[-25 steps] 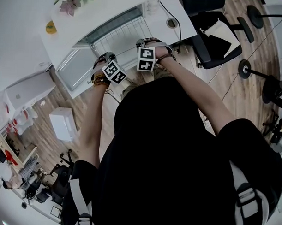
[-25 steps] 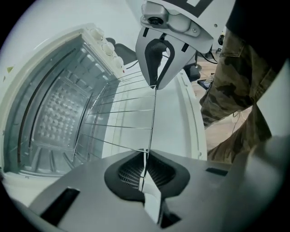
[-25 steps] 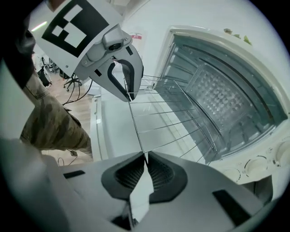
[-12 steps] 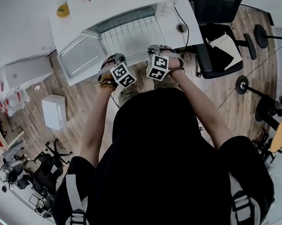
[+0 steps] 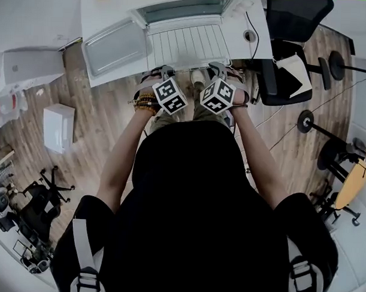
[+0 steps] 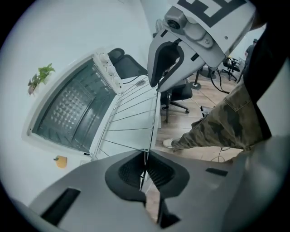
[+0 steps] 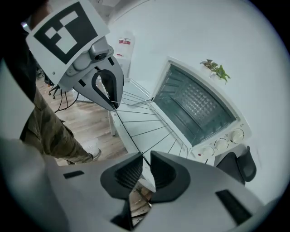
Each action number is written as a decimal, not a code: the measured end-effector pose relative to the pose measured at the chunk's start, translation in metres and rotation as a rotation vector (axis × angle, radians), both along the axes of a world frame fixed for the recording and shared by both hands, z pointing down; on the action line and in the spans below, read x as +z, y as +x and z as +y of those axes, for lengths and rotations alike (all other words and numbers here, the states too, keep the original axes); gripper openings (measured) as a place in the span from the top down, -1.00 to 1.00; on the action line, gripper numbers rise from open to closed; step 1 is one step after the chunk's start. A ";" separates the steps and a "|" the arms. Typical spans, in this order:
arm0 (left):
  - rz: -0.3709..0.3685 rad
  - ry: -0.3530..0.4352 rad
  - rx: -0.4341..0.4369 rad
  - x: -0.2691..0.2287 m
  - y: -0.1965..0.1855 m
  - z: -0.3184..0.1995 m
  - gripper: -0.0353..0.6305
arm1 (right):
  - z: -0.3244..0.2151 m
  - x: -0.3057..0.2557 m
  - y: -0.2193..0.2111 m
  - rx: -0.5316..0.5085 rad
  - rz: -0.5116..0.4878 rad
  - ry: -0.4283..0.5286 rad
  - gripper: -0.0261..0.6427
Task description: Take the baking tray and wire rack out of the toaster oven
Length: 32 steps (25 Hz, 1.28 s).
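Fingers [image 6: 129, 174] of the left gripper [image 6: 145, 156], ribbed dark pads in smooth grey shells, are clamped on the front rod of the thin silver wire rack [image 6: 131, 115]. The right gripper [image 7: 144, 159] is opening; the same rod runs between its pads with a gap showing. The rack is out before the white toaster oven [image 5: 182, 7] with its dark dimpled interior, over the white bench [image 5: 95, 13]. A grey rimmed rectangular metal baking tray [image 5: 114, 47] lies on the bench left of the rack.

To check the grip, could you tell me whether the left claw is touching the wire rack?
Touching. The left gripper view shows the left claw shut on the wire rack, pinching its front rod.
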State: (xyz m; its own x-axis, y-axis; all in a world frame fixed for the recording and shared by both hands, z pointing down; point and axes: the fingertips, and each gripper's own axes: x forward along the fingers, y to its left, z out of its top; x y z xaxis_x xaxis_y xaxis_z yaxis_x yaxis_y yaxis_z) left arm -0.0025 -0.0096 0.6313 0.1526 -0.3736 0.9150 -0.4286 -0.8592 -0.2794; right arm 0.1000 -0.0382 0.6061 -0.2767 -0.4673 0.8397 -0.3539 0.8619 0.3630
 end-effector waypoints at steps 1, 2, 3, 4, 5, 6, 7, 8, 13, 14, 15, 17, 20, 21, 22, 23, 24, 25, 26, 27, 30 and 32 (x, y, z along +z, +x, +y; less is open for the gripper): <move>0.001 0.009 0.008 -0.002 -0.005 0.007 0.81 | 0.008 -0.003 -0.005 0.006 0.001 0.004 0.74; 0.004 0.016 0.016 -0.004 -0.010 0.014 0.81 | 0.016 -0.005 -0.010 0.012 0.003 0.011 0.74; 0.008 0.021 0.022 -0.004 -0.016 0.020 0.81 | 0.023 -0.008 -0.016 0.017 0.004 0.017 0.74; 0.012 0.025 0.028 -0.005 -0.022 0.025 0.81 | 0.028 -0.010 -0.022 0.020 0.006 0.023 0.74; 0.014 0.029 0.030 -0.005 -0.029 0.030 0.81 | 0.034 -0.011 -0.028 0.021 0.006 0.026 0.74; 0.013 0.032 0.030 -0.005 -0.035 0.035 0.81 | 0.040 -0.011 -0.035 0.019 0.004 0.026 0.74; 0.010 0.034 0.027 -0.005 -0.042 0.041 0.81 | 0.045 -0.010 -0.041 0.015 0.002 0.026 0.74; 0.008 0.035 0.021 -0.005 -0.048 0.047 0.81 | 0.051 -0.010 -0.047 0.009 -0.001 0.025 0.74; 0.017 0.034 -0.028 -0.002 -0.081 0.071 0.81 | 0.069 -0.009 -0.081 -0.047 -0.011 0.031 0.74; 0.018 0.037 -0.040 -0.002 -0.090 0.074 0.81 | 0.071 -0.009 -0.091 -0.060 -0.014 0.033 0.74; 0.017 0.042 -0.051 -0.003 -0.100 0.076 0.82 | 0.072 -0.010 -0.101 -0.073 -0.018 0.036 0.74; 0.014 0.057 -0.075 -0.007 -0.120 0.078 0.82 | 0.072 -0.014 -0.122 -0.098 -0.023 0.046 0.74; 0.012 0.087 -0.120 -0.013 -0.153 0.077 0.82 | 0.067 -0.021 -0.156 -0.145 -0.028 0.068 0.74; 0.009 0.097 -0.137 -0.015 -0.164 0.076 0.82 | 0.066 -0.023 -0.167 -0.163 -0.030 0.075 0.74; 0.004 0.107 -0.153 -0.017 -0.175 0.076 0.82 | 0.064 -0.026 -0.179 -0.180 -0.035 0.081 0.74; -0.001 0.116 -0.170 -0.019 -0.186 0.075 0.82 | 0.063 -0.028 -0.190 -0.198 -0.041 0.086 0.74; -0.006 0.124 -0.184 -0.021 -0.195 0.074 0.82 | 0.061 -0.029 -0.199 -0.214 -0.047 0.090 0.74; -0.010 0.132 -0.196 -0.022 -0.203 0.073 0.82 | 0.059 -0.031 -0.208 -0.229 -0.051 0.096 0.74; -0.012 0.141 -0.203 -0.023 -0.211 0.070 0.82 | 0.056 -0.032 -0.216 -0.242 -0.054 0.101 0.74; -0.014 0.149 -0.207 -0.024 -0.219 0.067 0.82 | 0.053 -0.033 -0.223 -0.253 -0.056 0.105 0.74; -0.021 0.170 -0.215 -0.027 -0.243 0.064 0.82 | 0.049 -0.037 -0.248 -0.289 -0.061 0.109 0.74; -0.025 0.177 -0.220 -0.026 -0.257 0.062 0.82 | 0.048 -0.038 -0.263 -0.310 -0.057 0.110 0.74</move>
